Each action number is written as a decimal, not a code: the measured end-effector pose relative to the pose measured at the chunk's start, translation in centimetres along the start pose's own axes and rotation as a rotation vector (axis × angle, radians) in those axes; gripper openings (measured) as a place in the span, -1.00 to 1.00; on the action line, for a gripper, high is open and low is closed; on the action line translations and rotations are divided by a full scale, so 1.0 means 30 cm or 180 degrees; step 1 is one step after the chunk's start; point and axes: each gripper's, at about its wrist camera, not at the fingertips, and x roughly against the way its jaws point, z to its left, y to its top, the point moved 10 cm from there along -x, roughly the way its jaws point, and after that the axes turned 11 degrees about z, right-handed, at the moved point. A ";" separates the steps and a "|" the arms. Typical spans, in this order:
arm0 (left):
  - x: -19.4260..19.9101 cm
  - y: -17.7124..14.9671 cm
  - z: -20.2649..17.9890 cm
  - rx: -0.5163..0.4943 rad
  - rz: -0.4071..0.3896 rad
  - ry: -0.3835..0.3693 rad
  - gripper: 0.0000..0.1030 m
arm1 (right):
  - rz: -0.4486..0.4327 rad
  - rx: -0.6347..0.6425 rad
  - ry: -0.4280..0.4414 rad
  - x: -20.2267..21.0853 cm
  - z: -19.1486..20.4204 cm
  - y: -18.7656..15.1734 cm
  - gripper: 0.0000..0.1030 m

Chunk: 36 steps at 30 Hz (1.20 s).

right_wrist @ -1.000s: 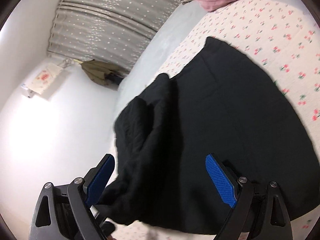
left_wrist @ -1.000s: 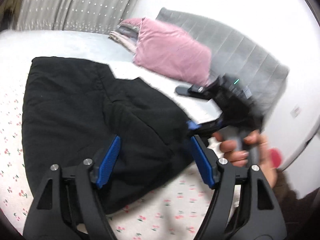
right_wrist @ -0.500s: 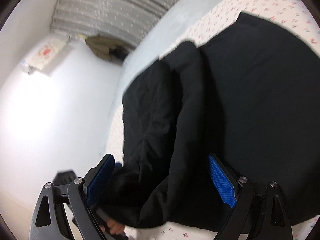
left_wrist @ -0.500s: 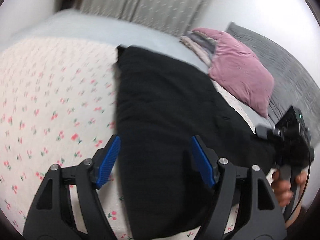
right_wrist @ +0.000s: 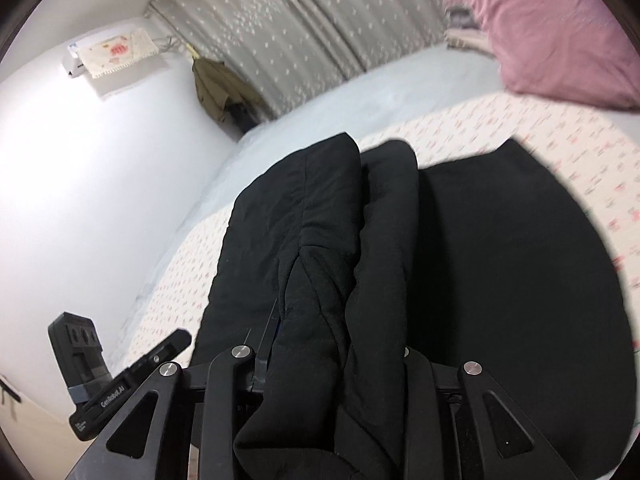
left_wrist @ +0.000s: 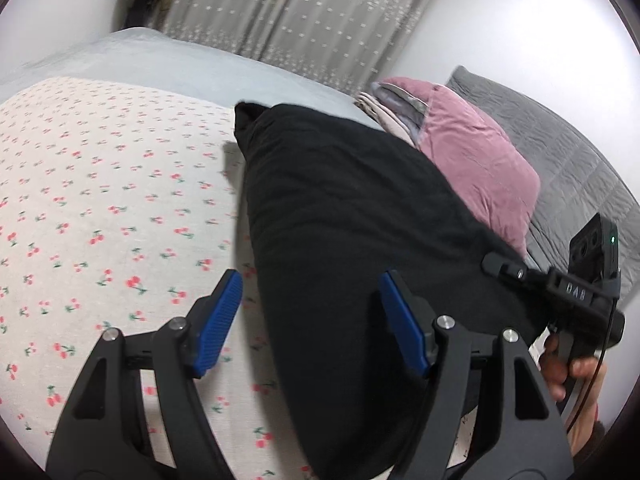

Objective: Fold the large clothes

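Note:
A large black garment (left_wrist: pixel 352 216) lies on the cherry-print bed sheet (left_wrist: pixel 100 184). My left gripper (left_wrist: pixel 312 320) is open and empty, hovering over the garment's left edge, with the left finger over the sheet and the right finger over black cloth. In the right wrist view the garment (right_wrist: pixel 500 272) spreads wide and a bunched fold (right_wrist: pixel 320 280) runs back between the fingers. My right gripper (right_wrist: pixel 332 364) is shut on that fold, its pads hidden by the cloth. The right gripper's body and the hand holding it show at the garment's near right edge (left_wrist: pixel 576 292).
A pink pillow (left_wrist: pixel 476 160) and folded cloths lie against a grey headboard (left_wrist: pixel 568 152) beyond the garment. A pale blue sheet (left_wrist: pixel 168 60) covers the far bed. Grey curtains (right_wrist: pixel 304 28) and a hanging olive jacket (right_wrist: pixel 220 84) are behind. The left gripper's body (right_wrist: pixel 100 372) shows at lower left.
My right gripper has closed on a bunched fold of the black garment. My left gripper stayed open and swung left to the garment's left edge.

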 end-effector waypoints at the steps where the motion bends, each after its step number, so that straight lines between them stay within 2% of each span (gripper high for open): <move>1: -0.009 -0.005 -0.015 -0.0040 0.0017 -0.0016 0.40 | -0.0067 0.0000 -0.0080 0.022 -0.027 0.008 -0.41; 5: -0.050 -0.035 -0.109 -0.0235 0.0109 -0.0175 0.40 | -0.0127 -0.0171 -0.0226 0.089 -0.165 0.003 -0.41; 8: -0.082 -0.065 -0.178 -0.0403 0.0204 -0.0246 0.40 | -0.0122 -0.0404 -0.0401 0.120 -0.322 -0.017 -0.41; 12: -0.116 -0.090 -0.240 -0.0509 0.0243 -0.0266 0.40 | -0.0113 -0.0639 -0.0321 0.165 -0.454 -0.040 -0.41; 16: -0.140 -0.095 -0.246 -0.0432 0.0272 -0.0325 0.41 | -0.0008 -0.0687 -0.0274 0.159 -0.482 -0.065 -0.36; 21: -0.133 -0.092 -0.242 -0.0393 0.0291 -0.0347 0.41 | 0.0031 -0.0756 -0.0237 0.234 -0.490 -0.085 0.16; 24: -0.130 -0.080 -0.239 -0.0341 0.0315 -0.0364 0.41 | -0.0233 -0.0837 -0.0262 0.351 -0.489 -0.058 0.20; 26: -0.126 -0.070 -0.242 -0.0342 0.0310 -0.0353 0.41 | -0.0371 -0.0852 -0.0126 0.404 -0.460 -0.027 0.20; 28: -0.129 -0.058 -0.246 -0.0341 0.0314 -0.0326 0.42 | -0.0378 -0.0791 0.0031 0.402 -0.424 0.015 0.20; 30: -0.132 -0.056 -0.244 -0.0302 0.0333 -0.0326 0.50 | -0.0189 -0.0768 0.0122 0.338 -0.387 0.052 0.20; 32: -0.144 -0.059 -0.236 -0.0230 0.0391 -0.0319 0.69 | 0.0145 -0.0756 0.0062 0.215 -0.386 0.086 0.20; 35: -0.160 -0.062 -0.223 -0.0099 0.0489 -0.0359 0.84 | 0.0542 -0.0827 -0.0541 0.065 -0.462 0.079 0.20; 36: -0.164 -0.063 -0.219 -0.0051 0.0521 -0.0372 0.89 | 0.0604 -0.0814 -0.0609 0.035 -0.471 0.076 0.20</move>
